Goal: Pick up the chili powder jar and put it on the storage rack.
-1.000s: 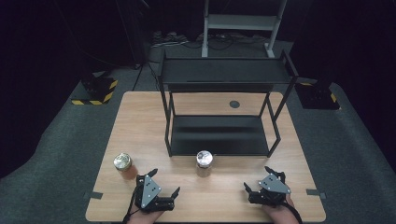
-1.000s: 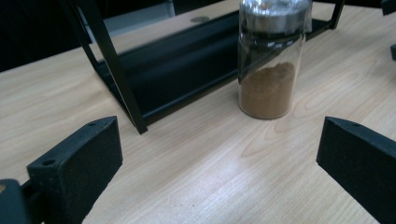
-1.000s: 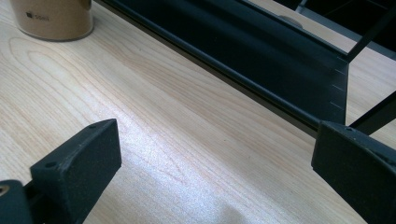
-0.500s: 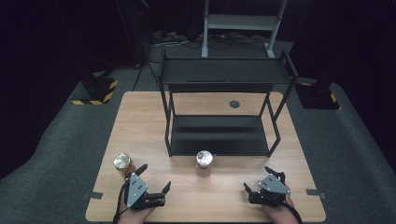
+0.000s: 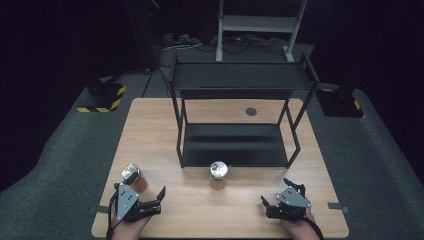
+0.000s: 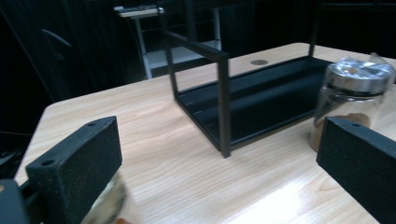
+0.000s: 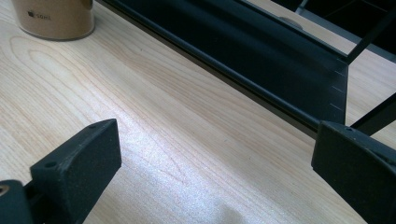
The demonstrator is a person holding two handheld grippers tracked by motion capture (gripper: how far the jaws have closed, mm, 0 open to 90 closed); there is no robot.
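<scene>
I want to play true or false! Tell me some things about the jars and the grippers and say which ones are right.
1. Two jars stand on the table. True: the left jar and the middle jar.
2. The middle jar sits on the black shelf. False: it stands on the wood just in front of the shelf.
3. The left hand-held gripper is open. True.
4. The right hand-held gripper holds a jar. False: it is open and holds nothing.
5. Both jars have shiny lids. True.
</scene>
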